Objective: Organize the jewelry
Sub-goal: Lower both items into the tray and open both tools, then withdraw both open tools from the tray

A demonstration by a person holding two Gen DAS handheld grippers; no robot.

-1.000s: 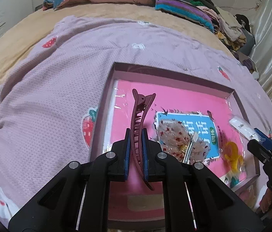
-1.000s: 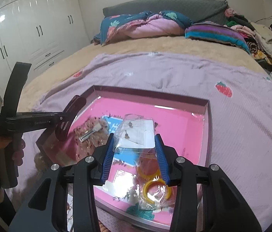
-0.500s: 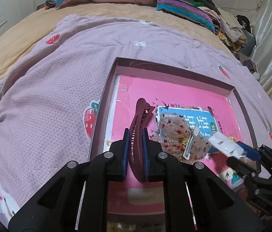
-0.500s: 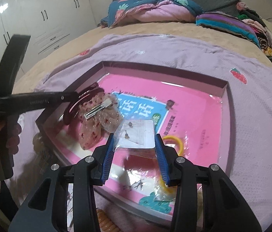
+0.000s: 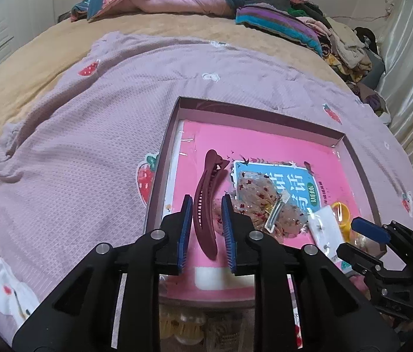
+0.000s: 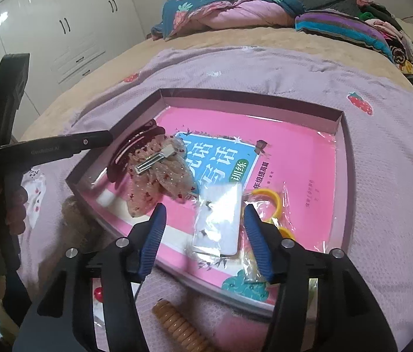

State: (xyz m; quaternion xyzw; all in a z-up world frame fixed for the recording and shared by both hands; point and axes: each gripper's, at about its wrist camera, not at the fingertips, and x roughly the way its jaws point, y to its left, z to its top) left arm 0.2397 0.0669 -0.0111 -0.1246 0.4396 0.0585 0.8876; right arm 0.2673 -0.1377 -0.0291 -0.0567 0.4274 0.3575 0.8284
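Two releases are seen at once. In the left wrist view, the left gripper point(image 5: 206, 228) has just been opening; the maroon hair clip point(image 5: 207, 202) lies between the fingers point(image 5: 185, 228), pads clear of it, resting on the pink floor of the tray point(image 5: 265, 116), left of centre frame. In the right wrist view, the right gripper point(image 6: 205, 237) has likewise just been opening; the small clear packet with a white card point(image 6: 221, 217) lies loose between its fingers, lower centre of frame, beside the yellow ring point(image 6: 268, 196). The sheer floral bow clip point(image 6: 159, 176) sits mid-left in the tray.

Handling, judged: the hair clip is light, stiff plastic and is best taken across its spine mid-length. The packet is light, floppy and slippery; its card edge should be pinched. The bow is soft; its metal bar is the place to grip.
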